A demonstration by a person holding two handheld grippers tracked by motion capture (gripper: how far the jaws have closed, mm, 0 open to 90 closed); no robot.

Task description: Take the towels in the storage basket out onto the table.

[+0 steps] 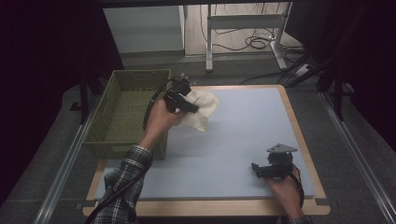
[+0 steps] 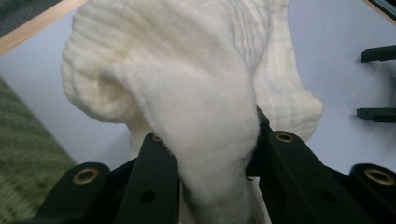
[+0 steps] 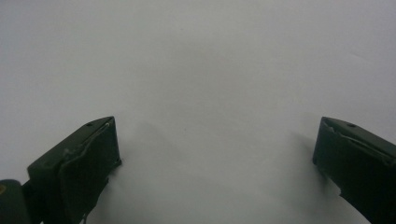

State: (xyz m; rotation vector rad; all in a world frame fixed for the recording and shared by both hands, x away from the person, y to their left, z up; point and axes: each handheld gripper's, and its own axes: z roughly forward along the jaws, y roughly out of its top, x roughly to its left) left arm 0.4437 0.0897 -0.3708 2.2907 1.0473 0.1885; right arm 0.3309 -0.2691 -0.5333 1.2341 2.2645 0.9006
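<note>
Near the far left of the table (image 1: 243, 140), just beside the green basket (image 1: 126, 112), the left gripper (image 1: 187, 105) has its jaws pinched on a cream knitted cloth (image 2: 196, 84), which hangs bunched from them over the mat. At the near right, the right gripper (image 1: 261, 170) rests with its jaws spread wide, holding nothing. No writing or label can be read on anything.

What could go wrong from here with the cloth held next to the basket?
1. The left gripper pinches just one fold of the white cloth; the loose bulk hangs free and could slip out.
2. The trailing part may catch on the green basket rim or land outside it.
3. The right gripper rests open, far off, so it likely can't catch a drop.
</note>
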